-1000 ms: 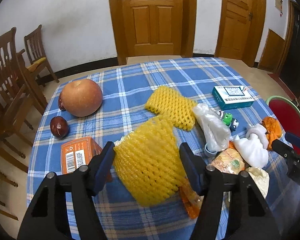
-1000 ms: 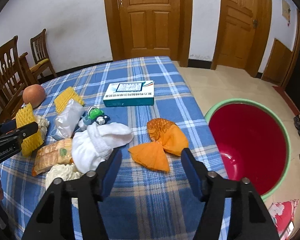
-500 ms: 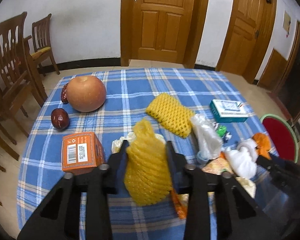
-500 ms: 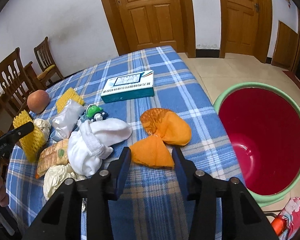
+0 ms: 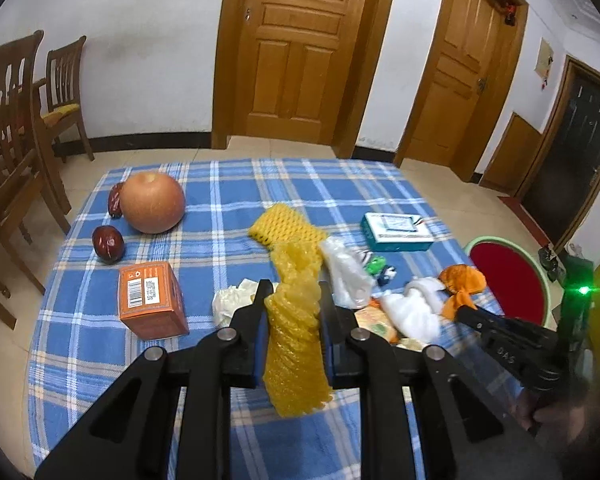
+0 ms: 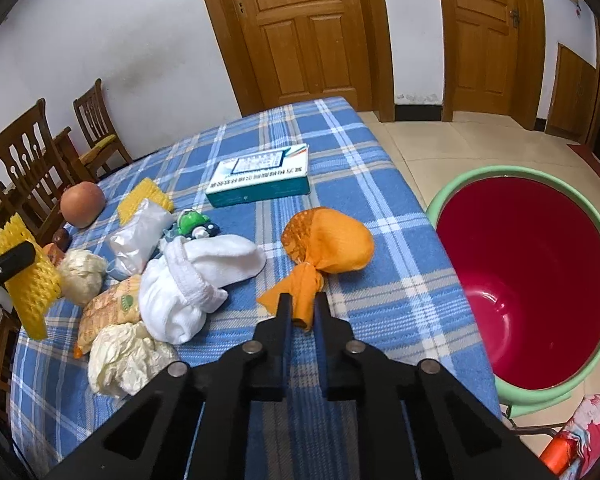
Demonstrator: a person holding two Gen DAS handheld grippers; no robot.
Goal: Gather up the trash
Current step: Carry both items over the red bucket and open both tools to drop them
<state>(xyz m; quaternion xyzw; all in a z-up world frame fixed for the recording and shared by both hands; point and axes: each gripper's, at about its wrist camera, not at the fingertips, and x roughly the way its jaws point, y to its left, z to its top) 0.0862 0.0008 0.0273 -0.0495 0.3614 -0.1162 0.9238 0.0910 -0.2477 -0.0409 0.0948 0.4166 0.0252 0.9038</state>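
Both jaws now closed — left on yellow foam net [image 5: 296, 328], right on orange wrapper [image 6: 320, 256].

Bin [image 6: 540, 280] right of table [image 6: 340, 128], box [image 6: 260, 176] behind net [image 6: 332, 244]

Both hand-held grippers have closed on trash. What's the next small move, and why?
Probably swing the right hand-held gripper toward the red bin and release there. It is pinching the tail of the orange net bag, and the bin stands open just right of the table edge. The left hand-held gripper, clamping the yellow foam net, sits farther away and could follow.
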